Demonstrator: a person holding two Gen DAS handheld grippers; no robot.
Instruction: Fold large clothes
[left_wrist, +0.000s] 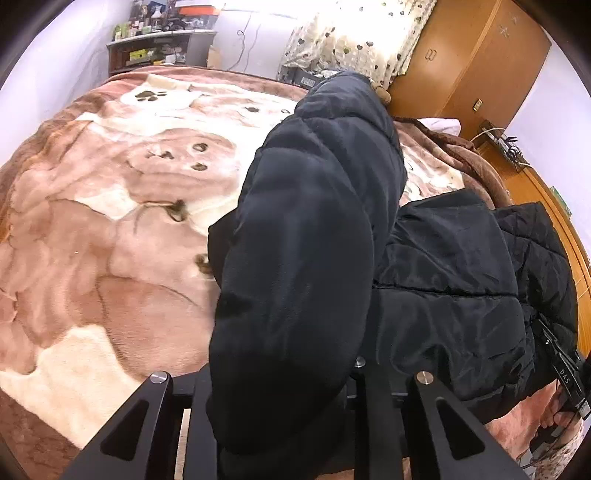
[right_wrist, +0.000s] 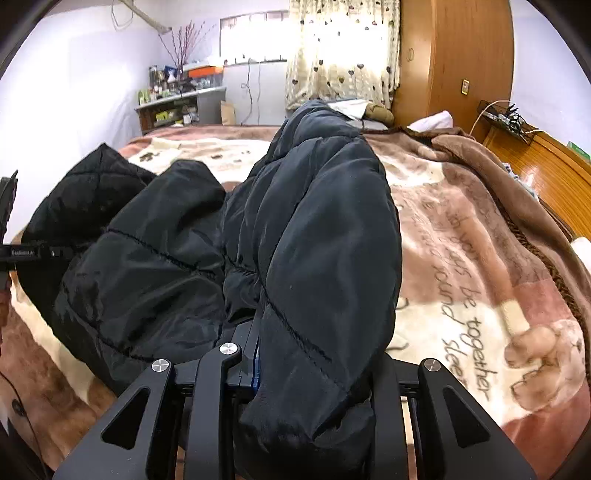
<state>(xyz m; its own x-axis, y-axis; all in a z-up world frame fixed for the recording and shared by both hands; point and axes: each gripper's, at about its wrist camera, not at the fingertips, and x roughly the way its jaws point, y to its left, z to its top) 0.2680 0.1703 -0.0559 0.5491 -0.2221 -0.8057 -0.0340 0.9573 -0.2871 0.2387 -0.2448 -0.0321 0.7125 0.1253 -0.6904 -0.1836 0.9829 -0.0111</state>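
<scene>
Clearly clamped, both claws: left gripper (left_wrist: 291, 398) nearly closed on a thick fold of the black padded jacket (left_wrist: 443, 277), right gripper (right_wrist: 310, 391) likewise narrowed on another fold; jacket bunched near the bed's (left_wrist: 92, 240) front edge, on the blanket.

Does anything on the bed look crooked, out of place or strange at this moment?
Nothing looks damaged or spilled. The black puffer jacket lies bunched, not flat, on the teddy-bear blanket, with padded parts lifted by each hand-held gripper. At the far right, the brown blanket edge is rumpled.
</scene>
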